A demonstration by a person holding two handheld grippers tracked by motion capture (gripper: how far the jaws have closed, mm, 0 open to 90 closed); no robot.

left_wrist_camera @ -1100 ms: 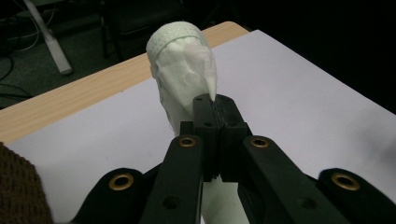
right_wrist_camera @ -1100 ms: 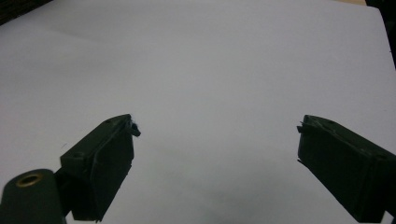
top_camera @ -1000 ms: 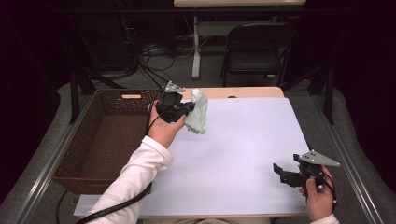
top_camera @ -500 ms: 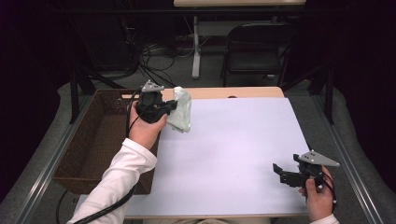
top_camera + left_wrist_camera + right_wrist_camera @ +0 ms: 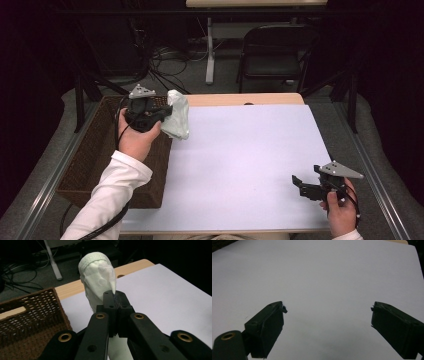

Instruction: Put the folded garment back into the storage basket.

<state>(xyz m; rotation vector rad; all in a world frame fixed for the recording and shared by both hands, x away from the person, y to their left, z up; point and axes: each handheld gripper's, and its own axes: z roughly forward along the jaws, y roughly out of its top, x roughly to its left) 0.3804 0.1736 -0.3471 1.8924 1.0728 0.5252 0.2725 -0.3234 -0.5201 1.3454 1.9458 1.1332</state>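
- Since a second ago we see the left gripper (image 5: 159,113) has carried the pale cloth (image 5: 177,115) toward nine o'clock, from over the white sheet (image 5: 240,165) to the sheet's far left corner, beside the basket's rim; the right gripper (image 5: 304,185) has kept its place at about four o'clock on the sheet.
- The wicker basket (image 5: 95,160) stands just left of the sheet; what we can see of its inside looks bare, though the arm and the dim light hide much of it.
- In the left gripper view the jaws are pressed together on a fold of the cloth (image 5: 98,277), which bunches up at twelve o'clock from the tips and also hangs below them.
- The right gripper's jaws stand wide apart over bare sheet (image 5: 324,277), well apart from the cloth.
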